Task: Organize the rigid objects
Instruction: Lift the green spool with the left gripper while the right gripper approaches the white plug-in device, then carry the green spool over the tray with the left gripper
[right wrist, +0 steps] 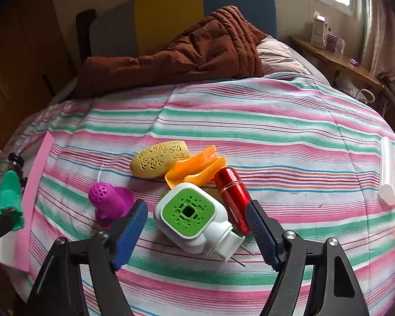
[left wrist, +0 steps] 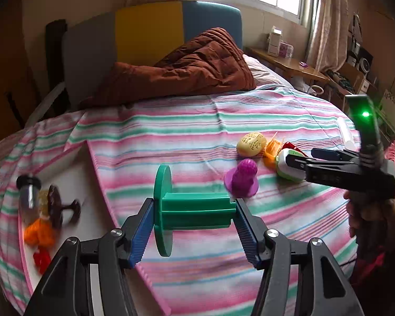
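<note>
Gripping a green spool (left wrist: pixel 194 210), the left gripper (left wrist: pixel 194 226) is held level above the striped bedspread (left wrist: pixel 197 121), beside a pink-edged tray (left wrist: pixel 97 173). R gripper (right wrist: pixel 197 226) is lowered w/ fingers spread around a white-green plug-in unit (right wrist: pixel 194 218), untouched, red cylinder (right wrist: pixel 233 197) just beside.

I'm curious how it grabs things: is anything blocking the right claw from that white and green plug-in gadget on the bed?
Nothing visible lies between them. The right gripper is open with the white and green plug-in already between its fingers. A red cylinder lies against the plug-in, just inside the right-hand finger.
</note>
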Available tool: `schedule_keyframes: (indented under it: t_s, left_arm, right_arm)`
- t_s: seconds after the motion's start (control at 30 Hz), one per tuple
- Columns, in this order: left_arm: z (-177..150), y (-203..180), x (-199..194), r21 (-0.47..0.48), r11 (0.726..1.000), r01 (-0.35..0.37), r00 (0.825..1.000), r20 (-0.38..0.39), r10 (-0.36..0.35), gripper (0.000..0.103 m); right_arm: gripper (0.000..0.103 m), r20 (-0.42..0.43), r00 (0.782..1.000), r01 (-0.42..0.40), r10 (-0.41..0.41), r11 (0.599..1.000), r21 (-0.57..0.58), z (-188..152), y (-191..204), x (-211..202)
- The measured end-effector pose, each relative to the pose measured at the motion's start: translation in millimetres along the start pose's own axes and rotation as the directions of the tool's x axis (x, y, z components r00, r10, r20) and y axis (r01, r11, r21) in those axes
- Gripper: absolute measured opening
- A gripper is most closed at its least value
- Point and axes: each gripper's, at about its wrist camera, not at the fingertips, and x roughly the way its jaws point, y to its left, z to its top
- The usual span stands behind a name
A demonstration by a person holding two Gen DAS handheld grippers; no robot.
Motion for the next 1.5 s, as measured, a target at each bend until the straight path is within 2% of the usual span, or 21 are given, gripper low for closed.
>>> schedule_keyframes:
  t_s: [0.2,0.23,0.33,0.43,0.9,1.1,1.5]
  left_arm:
    - [-17.4,9.7,-15.4,-0.033,0.999,-0.028,1.0,-0.01,0.028,0.06]
    - [-19.9,11.8,-18.0,-0.038,0.999,-0.035,0.999,-0.008,0.034,0.06]
    - [-26.3,18.8,-23.9,-0.06,0.997,-0.04,0.999,-0.006,0.04,0.06]
    - [-29.2,24.0,-26.2,-0.074,0.996,-0.048,0.999,-0.008,0.047,0.06]
    - [-41.5,34.8,-34.3,-0.087,0.992,-0.087,0.996,-0.012,0.086,0.06]
    - [-47.3,38.6,-35.8,-0.09,0.991,-0.099,0.995,-0.026,0.097,0.06]
    - [-67.1,67.2,-44.7,-0.146,0.978,-0.149,0.988,-0.053,0.142,0.06]
  right_arm:
    - [0.075,-0.033,0.999,0.016,-0.018,0.997,-0.075,-8.6,12.8,7.9]
    - [0.072,-0.04,0.999,0.02,-0.023,0.996,-0.084,-9.9,14.3,8.9]
    - [0.057,-0.078,0.997,0.012,-0.019,0.995,-0.096,-13.5,16.9,12.2]
    - [0.054,-0.105,0.994,0.021,-0.032,0.994,-0.109,-16.0,20.7,14.4]
    - [0.055,-0.119,0.993,0.011,-0.021,0.996,-0.085,-14.6,18.1,11.9]
    - [0.062,-0.1,0.995,0.015,-0.023,0.997,-0.078,-11.8,16.7,9.7]
    - [0.062,-0.082,0.996,0.031,-0.038,0.996,-0.085,-12.0,18.3,10.8]
